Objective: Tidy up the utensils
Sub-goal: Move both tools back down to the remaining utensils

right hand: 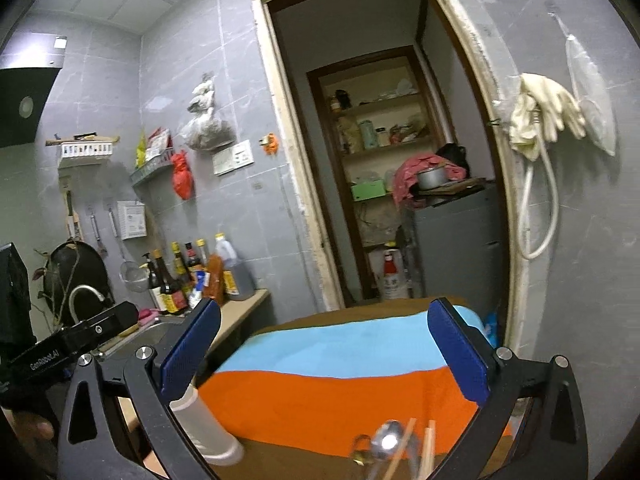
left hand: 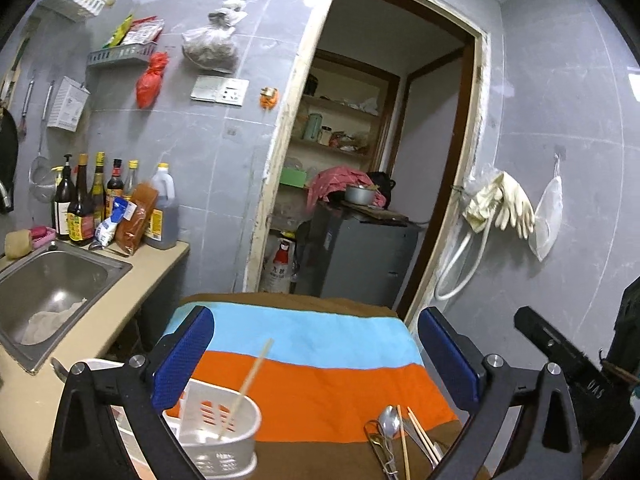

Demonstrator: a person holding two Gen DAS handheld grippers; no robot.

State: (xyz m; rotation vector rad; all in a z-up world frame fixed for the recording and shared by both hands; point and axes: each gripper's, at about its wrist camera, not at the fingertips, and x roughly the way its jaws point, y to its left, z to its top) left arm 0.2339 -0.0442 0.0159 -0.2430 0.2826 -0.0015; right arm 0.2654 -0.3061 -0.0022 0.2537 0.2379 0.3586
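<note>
Hovering spread wide and empty, the left gripper (left hand: 316, 356) and right gripper (right hand: 326, 354) flank the striped cloth (left hand: 320, 384). Chopsticks (left hand: 416, 432) and spoon (left hand: 389, 422) lie near its front edge; pinch one mid-shaft, then lower it upright into the white holder (left hand: 224, 432), which already has one stick.

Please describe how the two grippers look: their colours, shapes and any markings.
Both the left gripper and the right gripper have black angular frames with silver bolts and flat, textured blue pads. The left gripper's body carries white lettering.

Dim, bluish indoor light; strong fisheye bending at edges; right wrist view motion-blurred.
</note>
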